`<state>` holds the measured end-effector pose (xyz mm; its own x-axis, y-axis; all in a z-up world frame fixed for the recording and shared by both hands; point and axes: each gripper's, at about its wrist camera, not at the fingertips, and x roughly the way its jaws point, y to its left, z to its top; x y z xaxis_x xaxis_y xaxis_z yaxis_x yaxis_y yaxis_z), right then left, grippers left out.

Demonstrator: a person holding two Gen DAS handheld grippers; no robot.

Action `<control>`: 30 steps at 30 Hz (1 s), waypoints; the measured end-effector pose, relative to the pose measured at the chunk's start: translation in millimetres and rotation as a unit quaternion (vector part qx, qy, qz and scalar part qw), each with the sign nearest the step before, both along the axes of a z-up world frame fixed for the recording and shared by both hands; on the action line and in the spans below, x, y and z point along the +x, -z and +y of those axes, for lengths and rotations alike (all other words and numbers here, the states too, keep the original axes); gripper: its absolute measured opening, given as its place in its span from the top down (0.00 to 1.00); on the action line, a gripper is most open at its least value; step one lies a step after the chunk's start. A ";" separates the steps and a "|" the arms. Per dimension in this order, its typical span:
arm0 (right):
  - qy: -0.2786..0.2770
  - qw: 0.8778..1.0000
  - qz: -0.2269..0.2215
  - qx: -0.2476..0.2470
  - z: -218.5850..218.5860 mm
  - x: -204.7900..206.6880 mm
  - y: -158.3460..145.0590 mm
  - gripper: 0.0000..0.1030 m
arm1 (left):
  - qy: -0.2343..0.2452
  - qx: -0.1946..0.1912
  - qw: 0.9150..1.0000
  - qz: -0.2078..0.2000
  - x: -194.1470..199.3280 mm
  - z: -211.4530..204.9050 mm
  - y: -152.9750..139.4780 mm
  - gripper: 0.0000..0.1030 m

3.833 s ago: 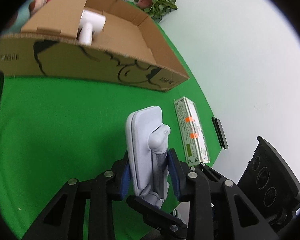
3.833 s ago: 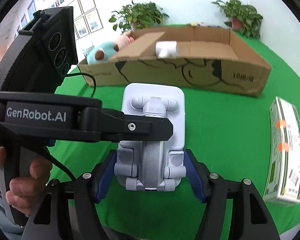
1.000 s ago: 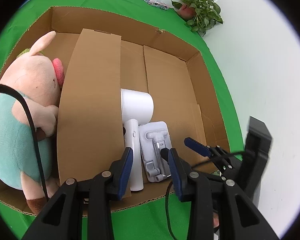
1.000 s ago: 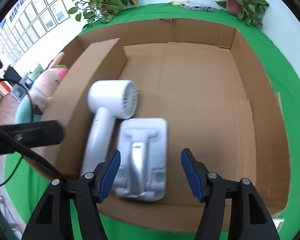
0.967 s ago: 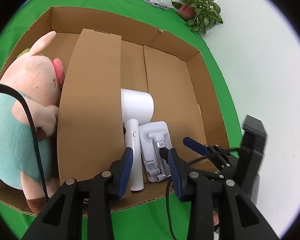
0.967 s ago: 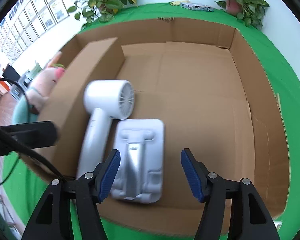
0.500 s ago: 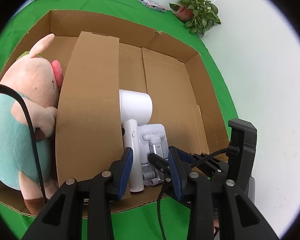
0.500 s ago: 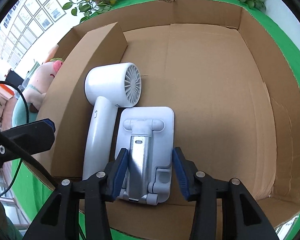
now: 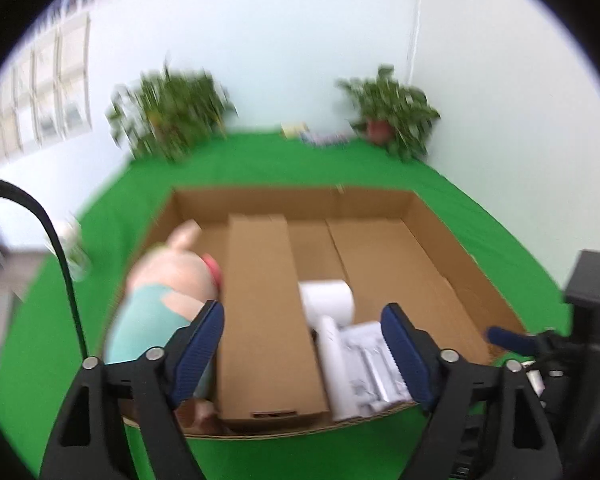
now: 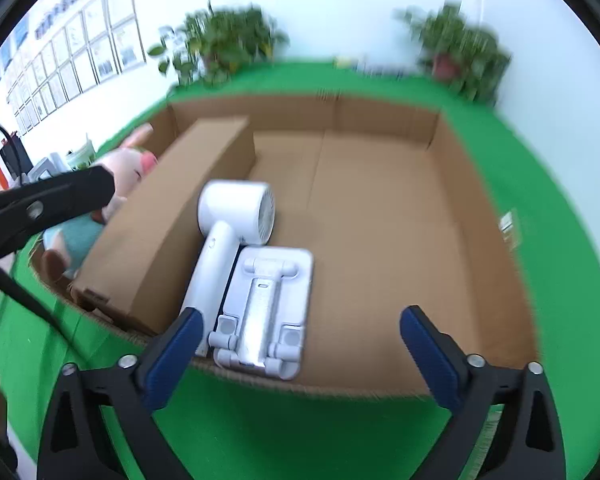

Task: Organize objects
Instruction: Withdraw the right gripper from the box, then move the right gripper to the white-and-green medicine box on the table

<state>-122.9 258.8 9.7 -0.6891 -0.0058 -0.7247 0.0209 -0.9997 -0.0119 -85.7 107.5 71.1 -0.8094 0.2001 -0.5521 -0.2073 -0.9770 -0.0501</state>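
Both hand-held grippers have drawn back from the box since half a second ago, and their jaws have just been opening: the right hand-held gripper, which was clamped on the white folding phone stand with a silver hinge arm, now stands wide apart with nothing pressed between its blue pads, and the left hand-held gripper likewise stands apart and empty.

That stand lies flat on the floor of the large shallow brown cardboard box, against the near wall, left of the middle. Touching its left side lies the white hair dryer with a round grilled head, handle towards the near wall and head towards the far one. Left of the dryer a long folded cardboard flap runs from the near wall towards the far wall like a divider. Beyond it, in the left-hand part of the box, lies a pink plush pig in a teal shirt. The right half of the box floor is bare cardboard.

The box rests on the green cloth-covered surface. Two potted green plants stand along the far edge of the surface, against the pale wall.
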 end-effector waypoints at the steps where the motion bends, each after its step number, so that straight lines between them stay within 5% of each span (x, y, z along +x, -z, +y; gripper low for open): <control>1: 0.003 1.000 0.015 0.005 -0.7 9.3 -4.3 0.01 | -0.006 -0.015 0.999 0.027 11.3 1.9 -2.4 0.20; 7: 0.027 0.996 0.080 0.042 -3.4 75.5 -25.5 0.01 | -0.023 -0.039 0.996 0.071 49.9 6.7 1.8 0.20; 18: 0.032 0.994 0.103 0.017 2.0 122.9 -42.0 0.01 | -0.024 -0.008 0.997 0.069 84.3 -3.0 12.2 0.20; 19: 0.031 0.994 0.104 0.019 3.0 125.2 -42.4 0.01 | -0.021 -0.004 0.997 0.070 87.8 -3.4 12.6 0.27; 22: 0.038 0.993 0.109 0.029 4.7 129.3 -42.0 0.01 | -0.003 0.008 0.998 0.057 88.4 -3.5 13.3 0.80; 23: 0.041 0.993 0.109 0.033 5.7 130.5 -41.3 0.01 | -0.001 0.011 0.999 0.050 87.0 -3.3 13.4 0.88; 25: 0.044 0.993 0.107 0.031 8.4 134.5 -41.1 0.01 | -0.003 0.014 0.999 0.050 88.8 -2.1 12.6 0.87; 27: 0.045 0.993 0.110 0.029 12.0 138.9 -41.9 0.01 | -0.008 0.012 0.998 0.053 90.8 -0.2 11.1 0.72; 29: 0.049 0.992 0.114 0.038 15.3 143.8 -41.1 0.01 | -0.009 0.015 0.998 0.056 93.7 0.2 10.2 0.16; 30: 0.051 0.991 0.113 0.039 18.1 146.3 -40.1 0.01 | -0.011 0.023 0.997 0.069 98.4 -1.5 9.6 0.15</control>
<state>23.4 276.9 49.8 -0.8284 0.1222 -0.5466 -0.0918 -0.9923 -0.0827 12.7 106.0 61.5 -0.8811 0.2040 -0.4267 -0.1938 -0.9787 -0.0676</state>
